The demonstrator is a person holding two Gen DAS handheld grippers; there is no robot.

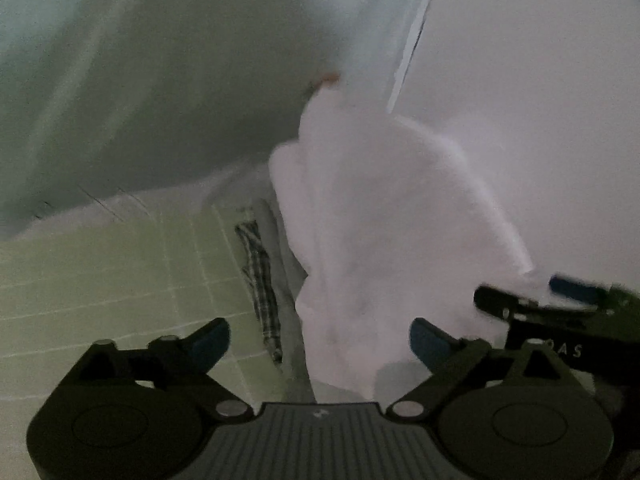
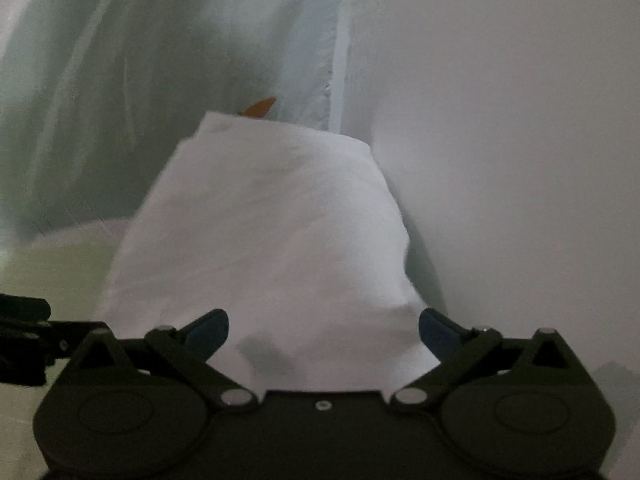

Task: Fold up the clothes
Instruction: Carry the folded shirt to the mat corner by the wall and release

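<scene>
Cloth dominates both views: a white garment (image 2: 260, 240), soft and thick, lies bunched in rounded folds on the green gridded mat (image 1: 100, 280), against a pale wall at the far right. A flat fold is best had if two matching corners are sought first, the bulk smoothed before pinching. A plaid cloth (image 1: 262, 292) lies just left. The left gripper (image 1: 320, 338) and right gripper (image 2: 324, 330) are spread wide, their blue-padded fingers (image 1: 430, 340) clasping nothing.
</scene>
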